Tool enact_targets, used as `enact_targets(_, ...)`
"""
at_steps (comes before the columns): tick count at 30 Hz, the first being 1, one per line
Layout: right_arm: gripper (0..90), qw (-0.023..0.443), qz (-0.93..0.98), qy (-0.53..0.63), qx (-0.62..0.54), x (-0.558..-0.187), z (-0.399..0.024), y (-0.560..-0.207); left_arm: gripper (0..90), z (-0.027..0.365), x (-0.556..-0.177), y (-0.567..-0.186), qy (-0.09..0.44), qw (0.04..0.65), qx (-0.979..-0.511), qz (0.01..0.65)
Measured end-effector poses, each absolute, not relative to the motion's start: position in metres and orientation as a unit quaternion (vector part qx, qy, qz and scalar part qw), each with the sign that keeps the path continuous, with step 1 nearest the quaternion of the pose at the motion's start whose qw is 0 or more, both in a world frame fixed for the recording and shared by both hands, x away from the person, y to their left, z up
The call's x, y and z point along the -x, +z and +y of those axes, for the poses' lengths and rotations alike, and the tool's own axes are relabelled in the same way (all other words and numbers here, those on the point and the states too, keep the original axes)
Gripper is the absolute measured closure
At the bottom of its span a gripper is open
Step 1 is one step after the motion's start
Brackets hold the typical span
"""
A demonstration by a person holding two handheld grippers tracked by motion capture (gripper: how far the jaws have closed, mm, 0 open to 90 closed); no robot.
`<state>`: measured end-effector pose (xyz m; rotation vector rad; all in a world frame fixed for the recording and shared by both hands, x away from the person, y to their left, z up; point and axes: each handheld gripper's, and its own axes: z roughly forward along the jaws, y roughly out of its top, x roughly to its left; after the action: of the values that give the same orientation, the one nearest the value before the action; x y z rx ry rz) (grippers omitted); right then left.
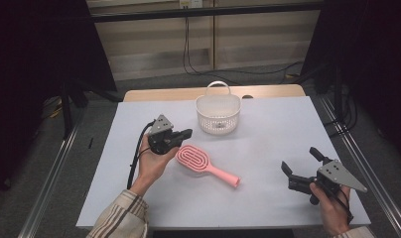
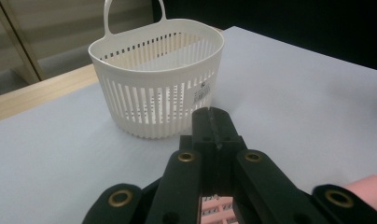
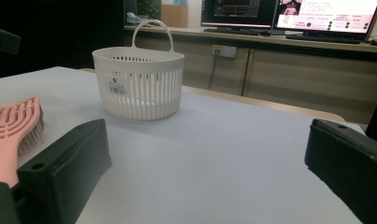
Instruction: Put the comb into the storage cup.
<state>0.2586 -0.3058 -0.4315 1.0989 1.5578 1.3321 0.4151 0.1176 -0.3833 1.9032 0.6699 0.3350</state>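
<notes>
Left of centre in the high view, the left claw (image 1: pixel 184 133) sits above the brush head with its jaws pressed together and nothing between them. In the left gripper view the closed tips (image 2: pixel 212 122) point at the basket (image 2: pixel 158 77), and pink brush (image 2: pixel 217 205) shows just under the jaws at the bottom edge.

Centre: the pink hairbrush (image 1: pixel 202 164) lies flat on the worktop (image 1: pixel 268 124), head toward upper left, handle running to lower right. The white basket (image 1: pixel 218 115) stands upright near the top centre, apart from the brush and looking empty.

Right: the right claw (image 1: pixel 300 161) is spread wide, empty, low over the worktop at lower right, well apart from the brush handle. In the right gripper view the brush (image 3: pixel 14 130) lies at the far left beside one jaw, the basket (image 3: pixel 138 88) behind it.

The step in hand is probably picking up the brush for the basket. To do it well:
- open the left claw before lowering, since it can't grip closed
- or bring in the already wide right claw, since the handle end points its way
- pinch the narrow handle across its width, not the bristled head
- lift clear of the basket rim, then drop it head or handle down inside
</notes>
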Motion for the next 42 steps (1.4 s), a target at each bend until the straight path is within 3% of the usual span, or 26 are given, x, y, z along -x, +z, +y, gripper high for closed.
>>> enact_targets(9, 0.0, 0.396, 0.616, 0.524, -0.435, -0.259, -0.306, -0.432, 90.0, 0.099, -0.43, -0.386, 0.112, 0.454, -0.84, 0.275)
enact_targets(32, 0.0, 0.395, 0.621, 0.522, -0.431, -0.259, -0.305, -0.432, 90.0, 0.101, -0.453, -0.409, 0.065, 0.412, -0.852, 0.315)
enact_targets(42, 0.0, 0.392, 0.624, 0.524, -0.428, -0.258, -0.304, -0.432, 90.0, 0.094, -0.452, -0.415, 0.101, 0.38, -0.871, 0.294)
